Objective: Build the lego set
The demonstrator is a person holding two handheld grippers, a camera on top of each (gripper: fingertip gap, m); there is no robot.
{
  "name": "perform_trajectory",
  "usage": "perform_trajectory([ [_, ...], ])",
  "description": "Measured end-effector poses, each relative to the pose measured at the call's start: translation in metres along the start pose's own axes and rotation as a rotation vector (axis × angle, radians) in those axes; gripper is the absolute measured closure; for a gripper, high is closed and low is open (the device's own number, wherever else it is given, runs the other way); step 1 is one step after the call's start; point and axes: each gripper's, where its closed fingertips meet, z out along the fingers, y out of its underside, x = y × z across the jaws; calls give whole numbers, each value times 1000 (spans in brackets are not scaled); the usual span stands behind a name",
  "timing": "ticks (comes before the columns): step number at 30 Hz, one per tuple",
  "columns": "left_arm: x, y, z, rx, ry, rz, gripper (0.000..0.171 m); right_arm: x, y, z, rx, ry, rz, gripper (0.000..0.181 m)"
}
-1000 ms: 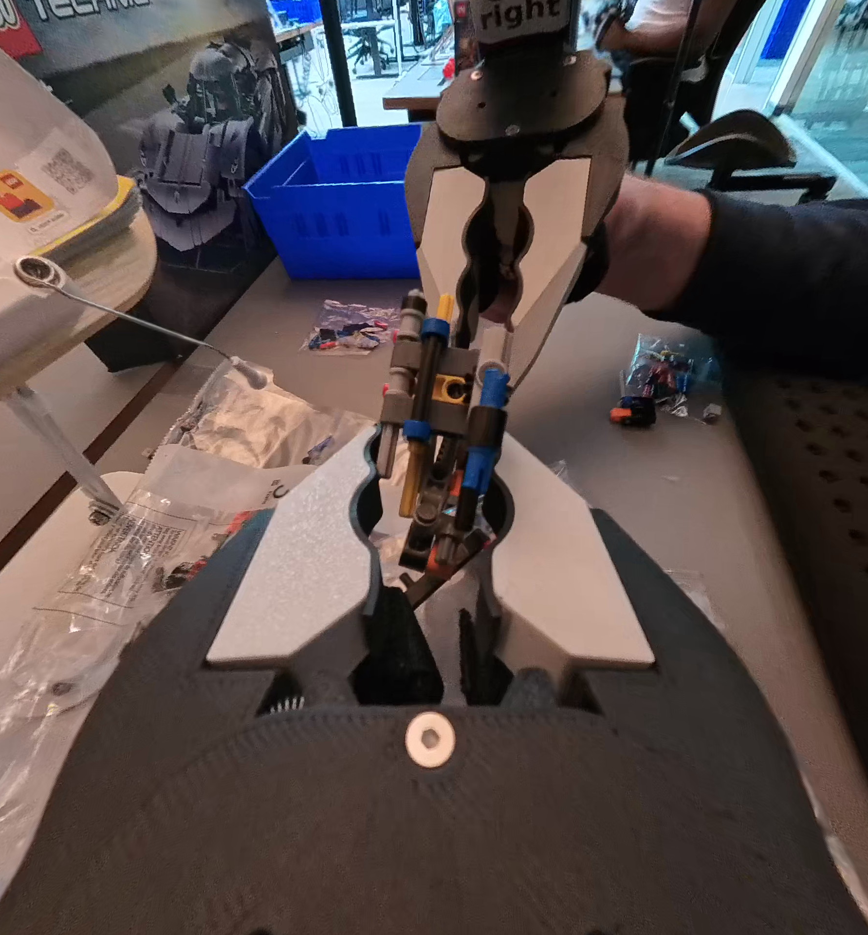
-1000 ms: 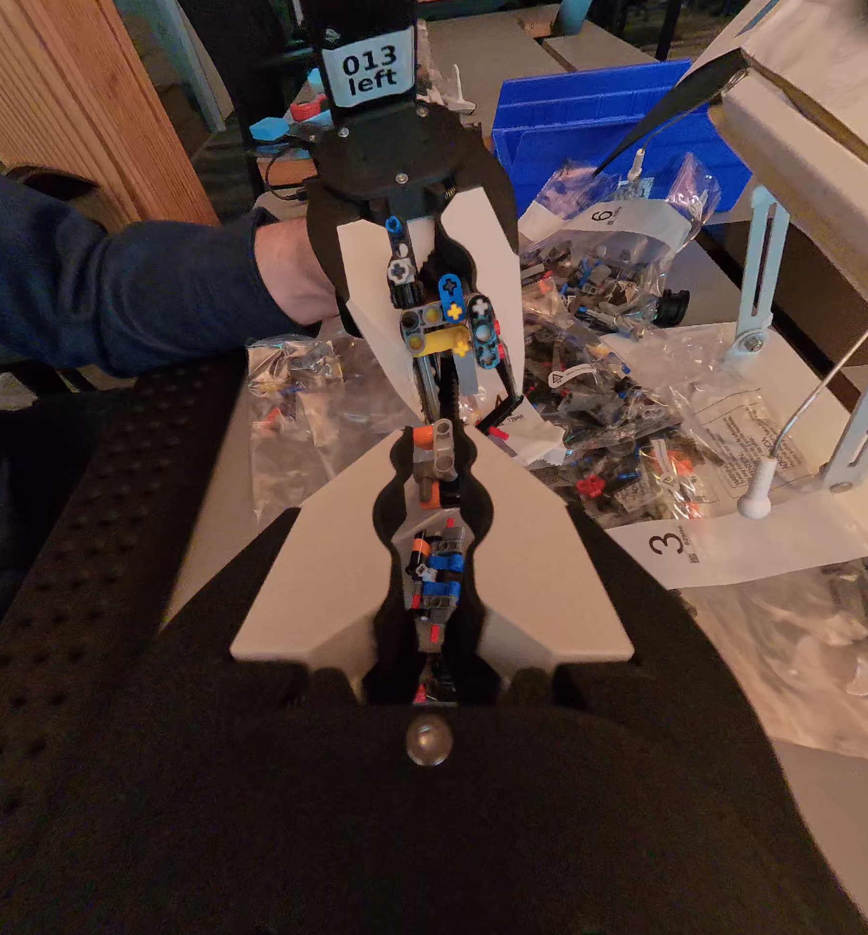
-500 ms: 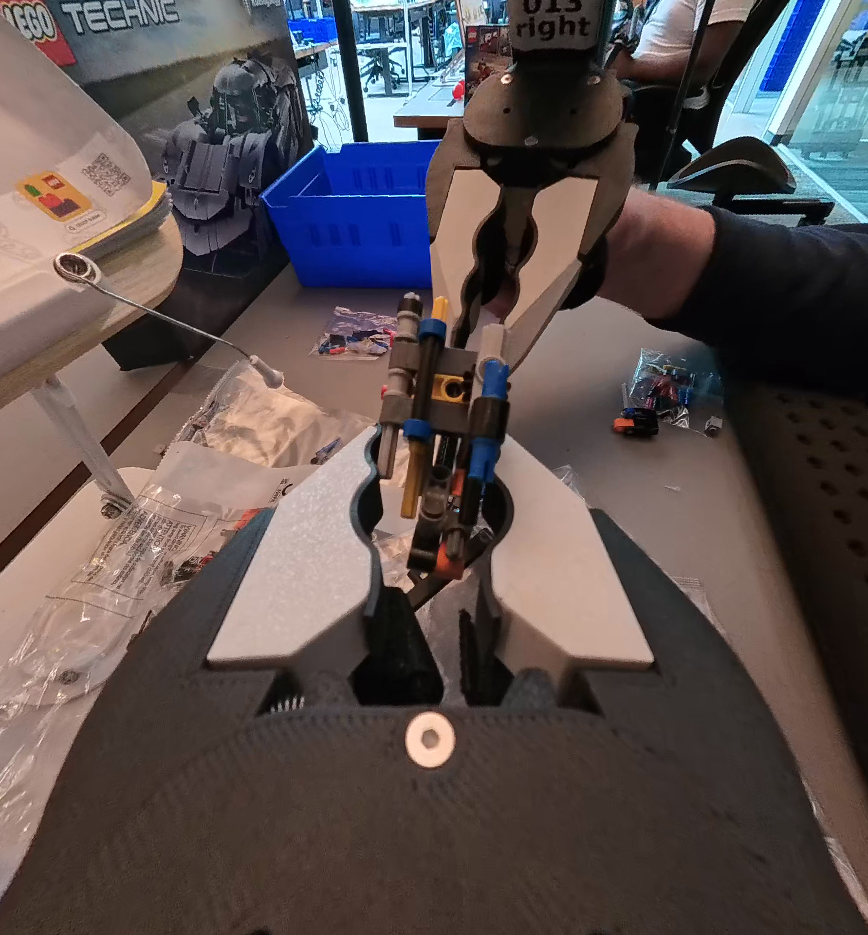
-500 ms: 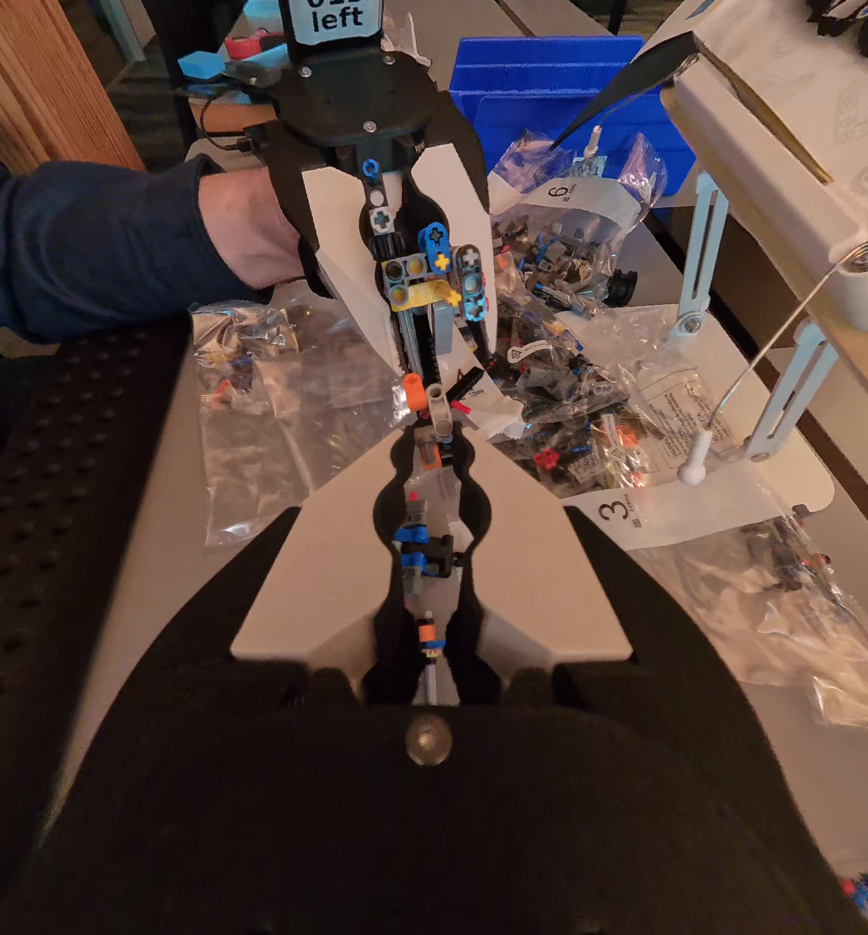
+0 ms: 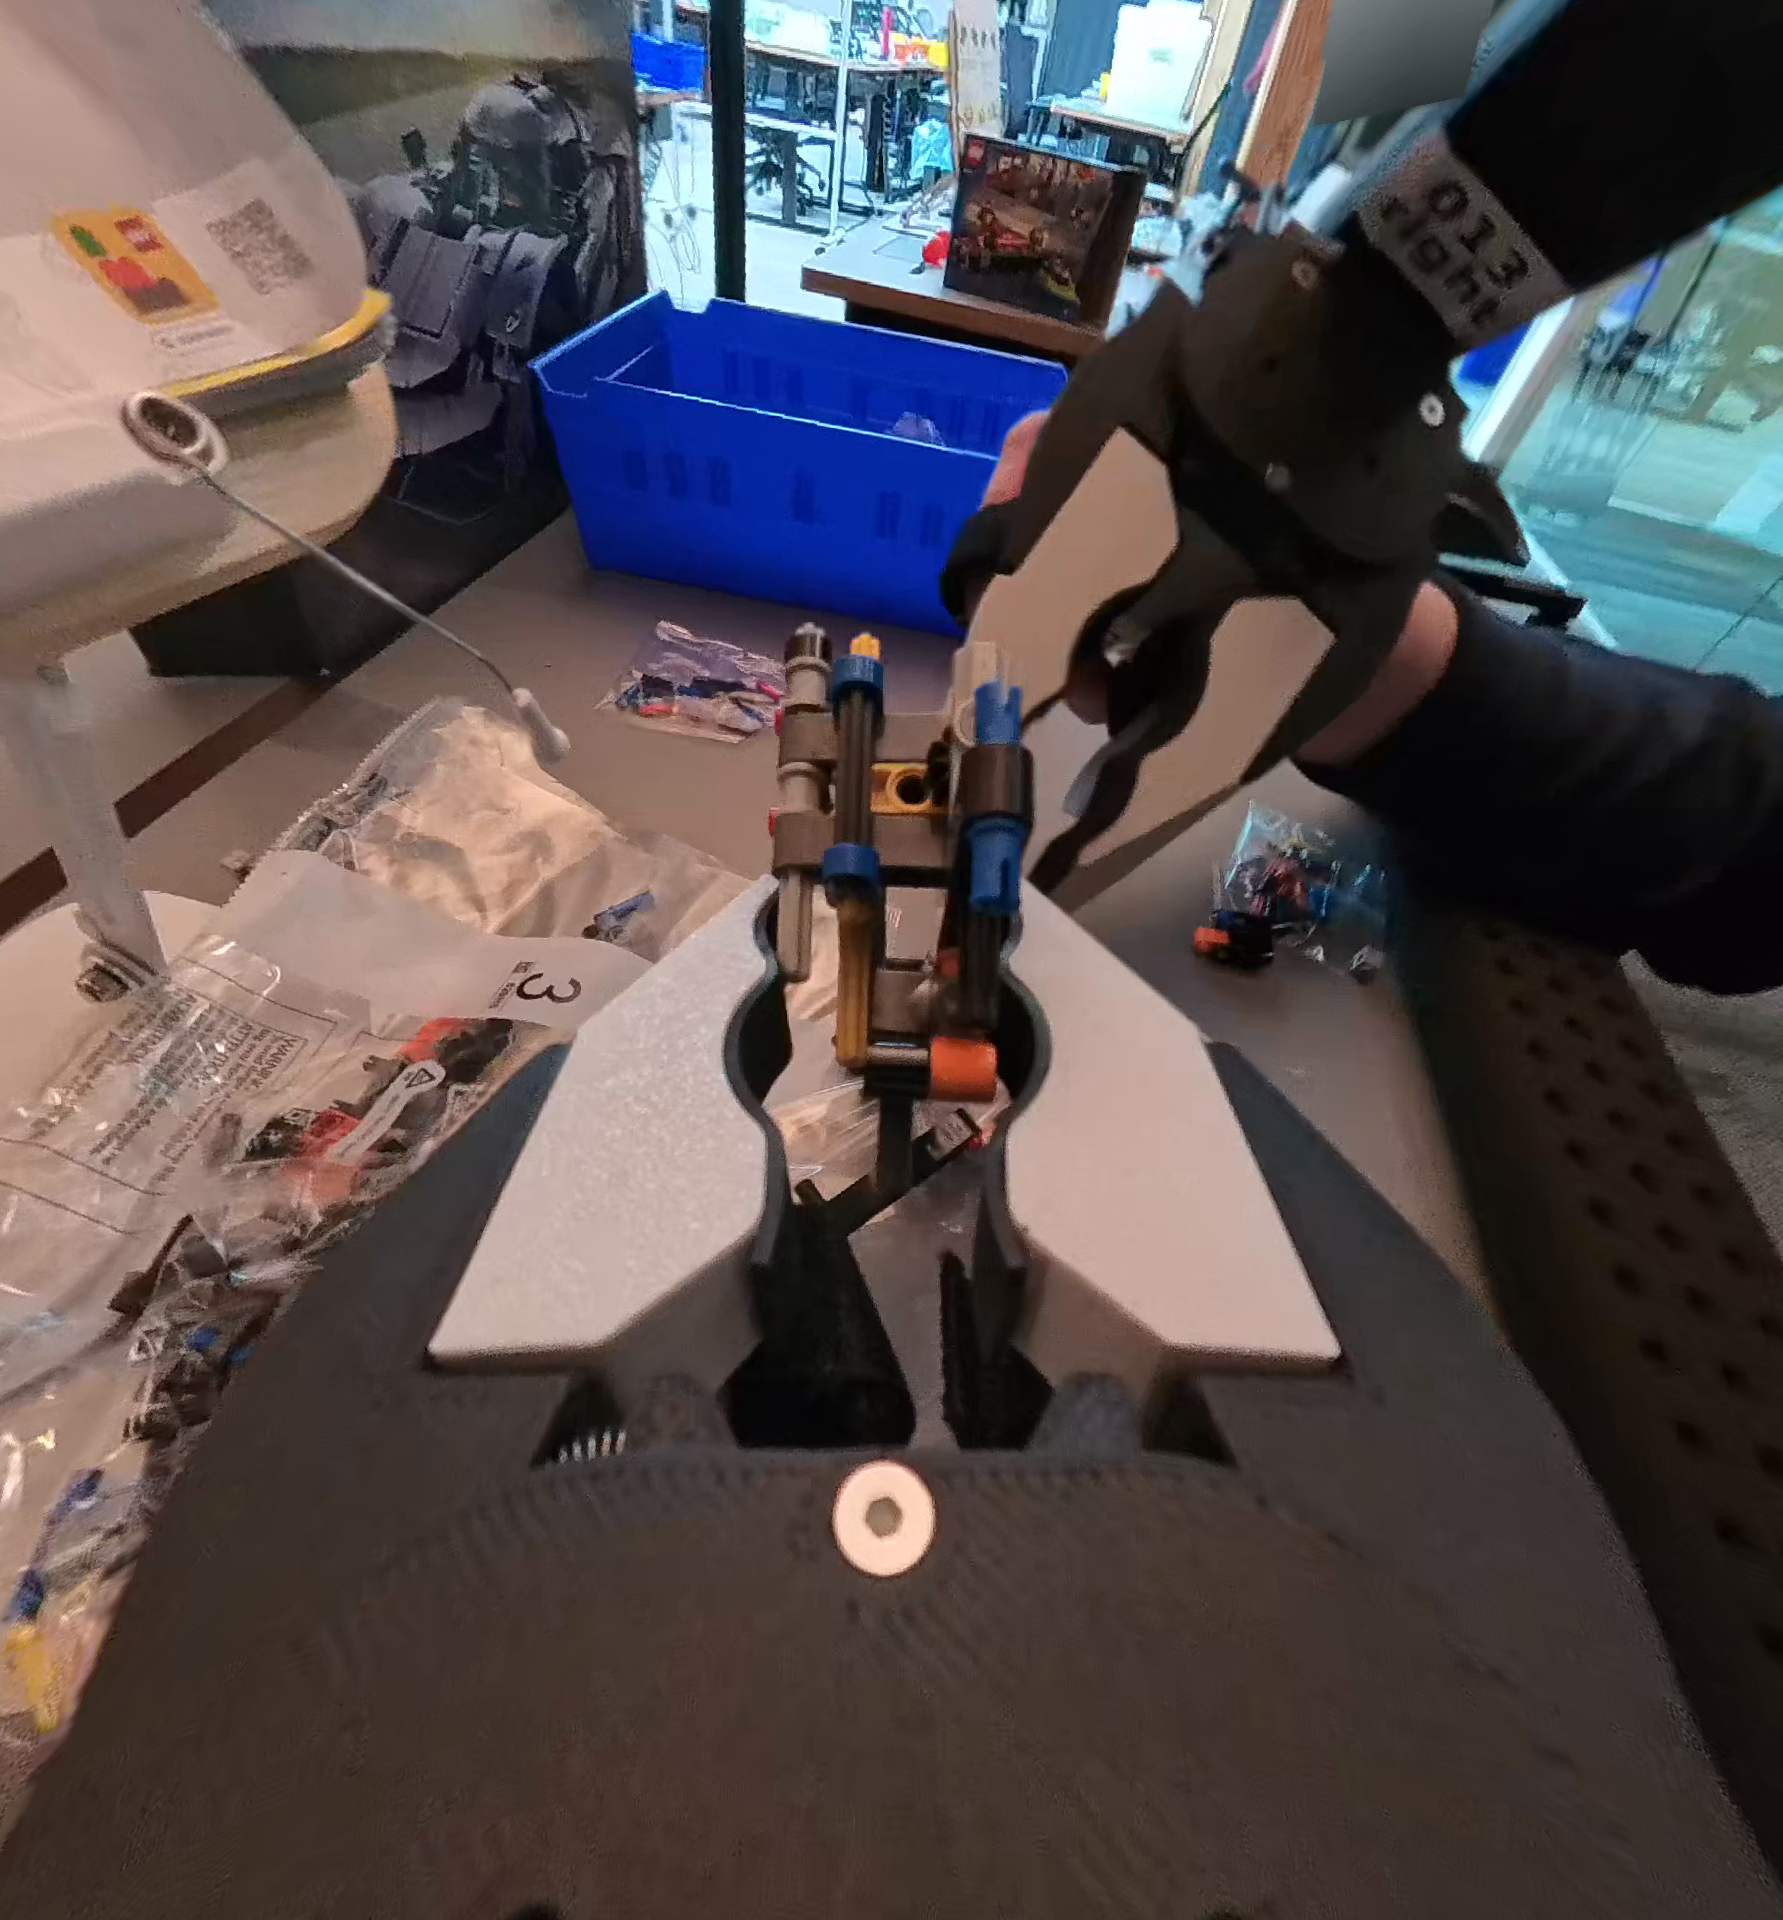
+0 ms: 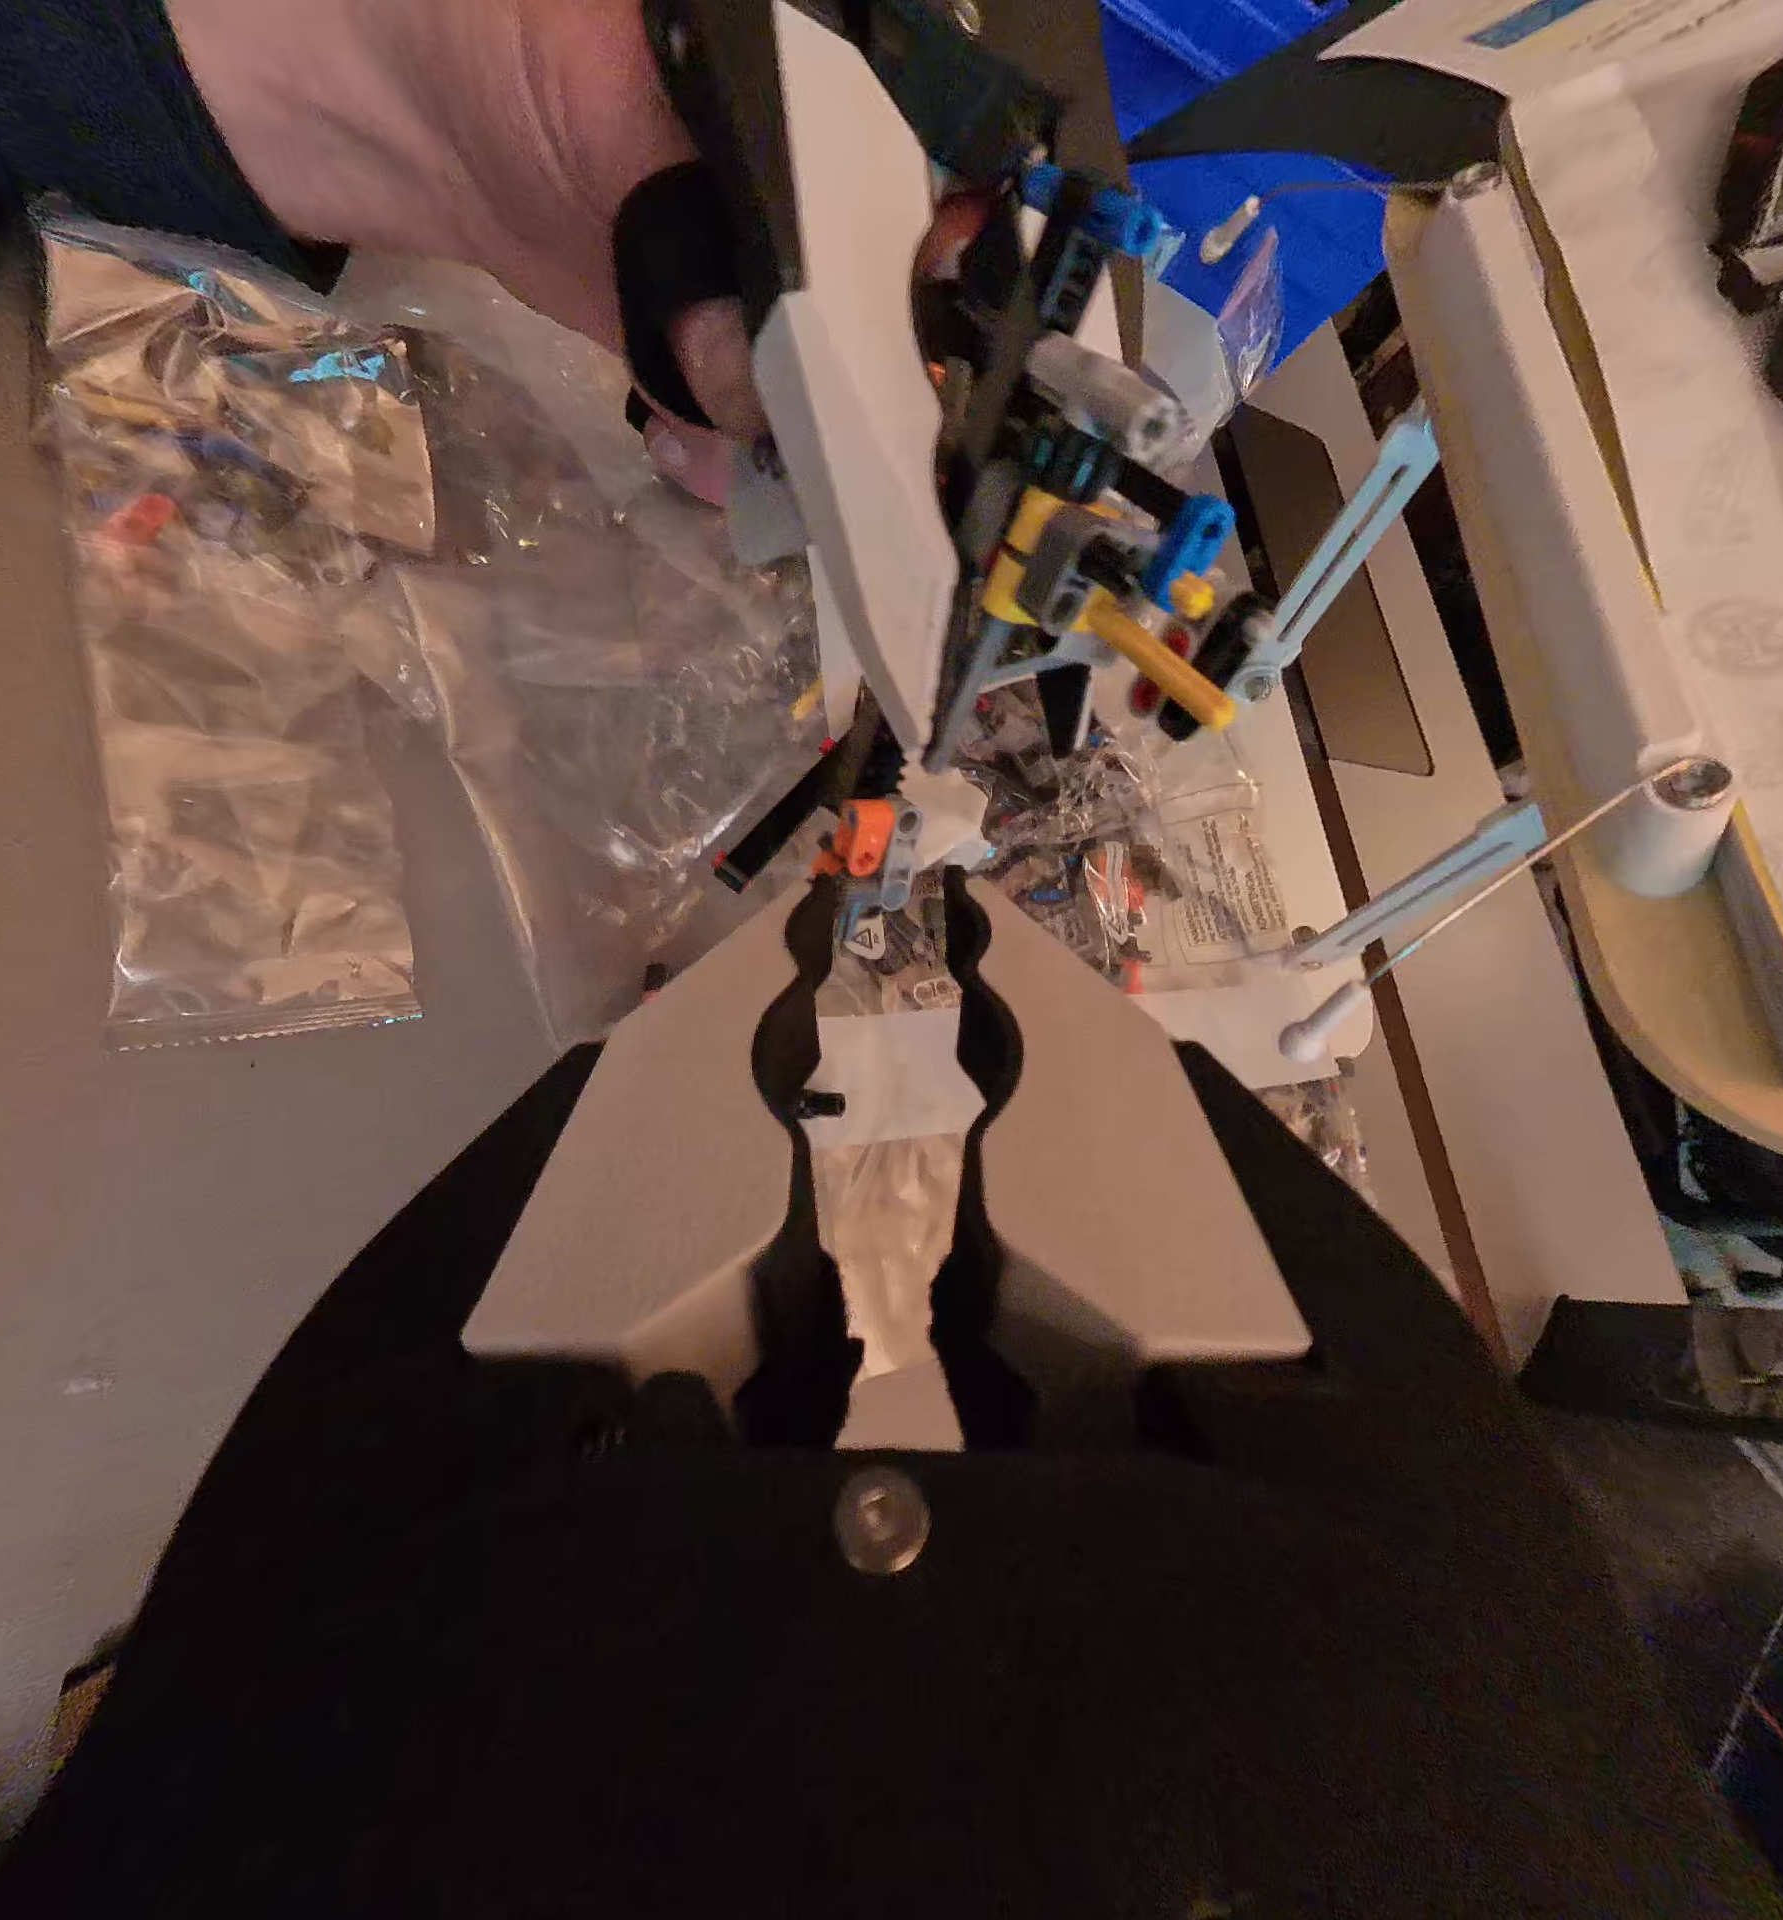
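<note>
Fingers of our left gripper (image 5: 892,997) clamp the lego assembly (image 5: 897,831) upright above the bench (image 5: 575,644). Our right gripper (image 6: 882,894) hovers beside it, narrowly parted, holding nothing.

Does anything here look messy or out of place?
Nothing looks broken or spilled. The half-built lego assembly sits gripped in the left tool, and parts bags lie crumpled in a loose heap on the table.
</note>
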Motion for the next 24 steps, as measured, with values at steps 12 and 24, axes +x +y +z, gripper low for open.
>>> perform_trajectory([
  [12, -12, 2, 6, 4, -46, -124, 139, 2, 3, 16, -58, 40, 70, 170],
  [24, -18, -1, 5, 26, -81, -194, 140, 9, 3, 23, -67, 88, 144, 168],
])
